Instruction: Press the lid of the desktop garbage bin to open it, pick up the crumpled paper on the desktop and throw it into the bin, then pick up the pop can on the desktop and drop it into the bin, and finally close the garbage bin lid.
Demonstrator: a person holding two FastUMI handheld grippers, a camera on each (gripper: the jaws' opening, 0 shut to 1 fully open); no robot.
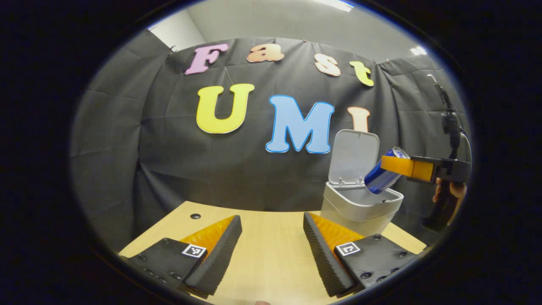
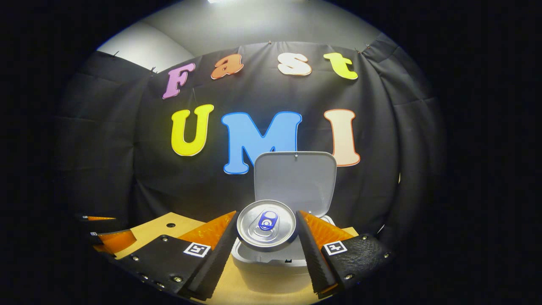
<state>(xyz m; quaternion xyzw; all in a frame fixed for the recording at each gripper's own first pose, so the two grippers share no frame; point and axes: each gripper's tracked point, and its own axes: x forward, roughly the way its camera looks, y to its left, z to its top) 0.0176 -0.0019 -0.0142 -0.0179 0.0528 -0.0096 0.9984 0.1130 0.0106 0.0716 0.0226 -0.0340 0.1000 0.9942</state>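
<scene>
Ribbed wedge tongs (image 1: 271,250) on screwed plates, 2 square markers (image 1: 194,250)

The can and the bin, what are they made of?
The pop can looks like metal: its top is shiny silver with a pull tab. The bin and its raised lid look like matte grey-white plastic, smooth and moulded, though that is a guess.

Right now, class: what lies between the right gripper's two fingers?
The pop can, tab end toward the camera in the right gripper view, gripped by the right gripper above the open bin.
</scene>
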